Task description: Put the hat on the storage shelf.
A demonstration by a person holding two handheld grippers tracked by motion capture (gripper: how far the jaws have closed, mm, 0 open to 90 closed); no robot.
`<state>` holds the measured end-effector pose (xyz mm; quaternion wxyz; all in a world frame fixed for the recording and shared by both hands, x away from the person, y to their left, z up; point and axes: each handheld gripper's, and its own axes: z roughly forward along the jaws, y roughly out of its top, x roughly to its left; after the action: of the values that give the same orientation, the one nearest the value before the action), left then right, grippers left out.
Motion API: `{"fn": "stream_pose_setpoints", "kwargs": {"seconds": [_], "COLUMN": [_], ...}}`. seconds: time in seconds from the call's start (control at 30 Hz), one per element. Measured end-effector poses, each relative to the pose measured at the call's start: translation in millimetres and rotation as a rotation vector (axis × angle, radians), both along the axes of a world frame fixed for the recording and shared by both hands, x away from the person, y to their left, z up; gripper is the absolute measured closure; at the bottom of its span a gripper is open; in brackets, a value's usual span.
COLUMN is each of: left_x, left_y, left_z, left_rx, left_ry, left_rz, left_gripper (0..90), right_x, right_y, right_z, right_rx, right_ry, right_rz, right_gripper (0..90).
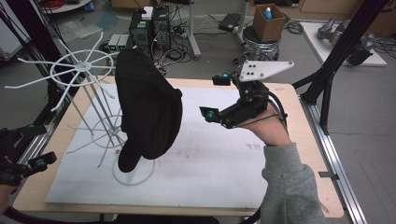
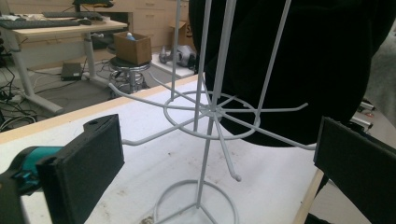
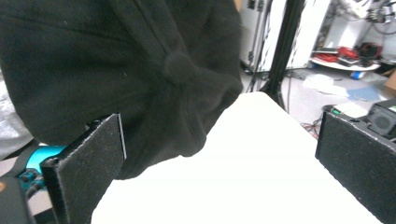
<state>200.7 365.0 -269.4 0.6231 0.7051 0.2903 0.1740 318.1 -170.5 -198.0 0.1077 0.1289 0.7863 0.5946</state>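
Note:
A black cap hangs on a white wire hook stand at the left of the table, brim pointing down. My right gripper hovers to the right of the cap, open, with nothing between its pads. In the right gripper view the cap hangs close ahead, above and left of the gripper's open gap. My left gripper stands open off the table's left edge. In the left gripper view the stand and the cap are straight ahead of the open gripper.
A white mat covers most of the wooden table. The stand's ring base rests on the mat's front left. A black frame post rises at the right. Behind the table are a cardboard box on a stool and computer towers.

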Motion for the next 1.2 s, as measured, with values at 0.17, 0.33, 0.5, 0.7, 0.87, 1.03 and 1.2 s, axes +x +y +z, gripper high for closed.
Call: {"fn": "stream_pose_setpoints", "kwargs": {"seconds": [0.17,0.33,0.5,0.7,0.87,1.03,1.2], "left_x": [6.4,12.2,18.1,24.5,29.8,33.9,34.3], "left_y": [0.2,-1.2,-5.8,-9.4,-14.2,-17.3,-16.7], "left_z": [0.8,0.4,-0.2,-1.1,-3.2,-4.5,-4.7], "left_rx": [-0.007,-0.011,-0.01,-0.014,-0.012,-0.009,-0.012], "left_ry": [-0.002,-0.002,-0.001,0.001,0.009,0.013,0.012], "left_rz": [-0.007,-0.014,-0.029,-0.043,-0.051,-0.055,-0.052], "left_gripper": [1.8,1.8,1.8,1.8,1.8,1.8,1.8], "right_x": [-4.0,-11.2,-19.5,-27.1,-29.6,-33.2,-38.7], "right_y": [-15.4,-28.4,-40.3,-54.1,-64.4,-70.9,-80.9], "right_z": [-14.4,-25.5,-35.7,-50.2,-64.8,-78.6,-88.2], "right_rx": [0.015,0.025,0.035,0.048,0.055,0.05,0.052], "right_ry": [0.016,0.007,0.003,-0.003,0.017,0.024,0.02], "right_rz": [-0.056,-0.105,-0.157,-0.217,-0.257,-0.302,-0.351], "right_gripper": [0.7,0.7,0.7,0.7,0.7,0.7,0.7]}}
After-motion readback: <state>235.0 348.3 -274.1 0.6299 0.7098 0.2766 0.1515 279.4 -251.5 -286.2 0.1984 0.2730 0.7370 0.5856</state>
